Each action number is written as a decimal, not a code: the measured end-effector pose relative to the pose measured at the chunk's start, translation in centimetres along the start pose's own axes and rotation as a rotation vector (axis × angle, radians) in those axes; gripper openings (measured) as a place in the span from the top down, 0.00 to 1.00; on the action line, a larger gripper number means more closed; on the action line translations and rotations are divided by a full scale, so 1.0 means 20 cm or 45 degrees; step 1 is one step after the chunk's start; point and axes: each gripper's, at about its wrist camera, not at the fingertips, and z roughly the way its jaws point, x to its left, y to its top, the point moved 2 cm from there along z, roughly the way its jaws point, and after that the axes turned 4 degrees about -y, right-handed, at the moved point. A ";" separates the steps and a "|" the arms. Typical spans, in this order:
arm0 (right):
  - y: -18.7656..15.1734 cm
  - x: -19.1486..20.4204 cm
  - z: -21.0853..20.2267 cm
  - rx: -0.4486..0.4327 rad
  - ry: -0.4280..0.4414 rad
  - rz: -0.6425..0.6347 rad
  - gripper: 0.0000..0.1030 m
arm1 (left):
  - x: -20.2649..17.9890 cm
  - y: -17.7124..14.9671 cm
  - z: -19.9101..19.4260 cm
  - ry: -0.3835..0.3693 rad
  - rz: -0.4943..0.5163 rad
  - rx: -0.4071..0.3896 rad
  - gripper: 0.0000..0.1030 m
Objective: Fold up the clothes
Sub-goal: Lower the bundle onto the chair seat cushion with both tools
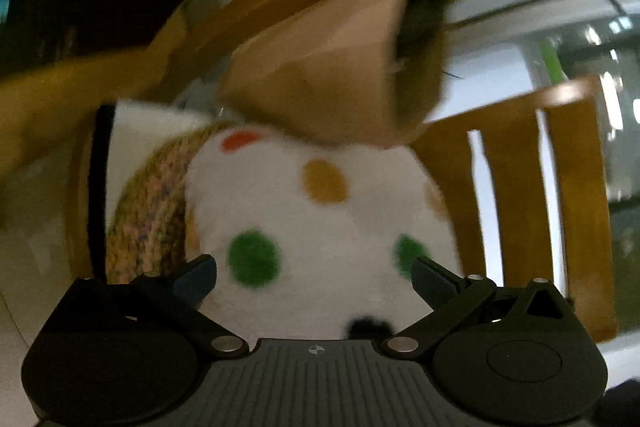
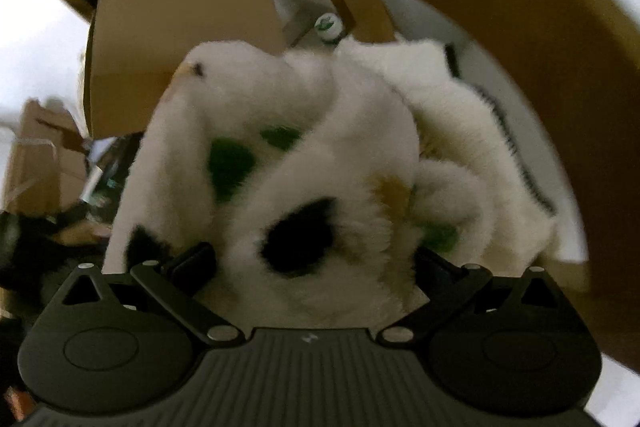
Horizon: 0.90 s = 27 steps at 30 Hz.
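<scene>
The fleece (image 1: 320, 227) fills mid-frame in both views, bunched between both sets of spread jaws — left gripper (image 1: 314, 277) and right gripper (image 2: 316, 263) equally close, neither visibly clamping; its long axis is unclear.

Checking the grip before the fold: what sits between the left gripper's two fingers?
In the left wrist view, the white fleece garment with coloured dots fills the gap of the left gripper; jaws stand wide.
</scene>
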 end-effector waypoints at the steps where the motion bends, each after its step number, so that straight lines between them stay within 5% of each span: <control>1: 0.00 0.03 -0.04 -0.013 -0.030 -0.041 0.00 | -0.06 0.03 0.00 0.021 0.045 -0.010 0.01; 7: -0.02 0.24 -0.25 -0.084 -0.129 -0.254 0.00 | -0.36 -0.08 -0.04 0.141 0.291 -0.018 0.08; 16: -0.06 0.33 -0.52 -0.144 -0.153 -0.299 0.00 | -0.55 -0.37 0.14 0.267 0.457 0.098 0.46; 27: -0.19 0.26 -0.76 -0.200 -0.152 -0.303 0.00 | -0.37 -0.55 0.41 0.541 0.540 0.171 0.44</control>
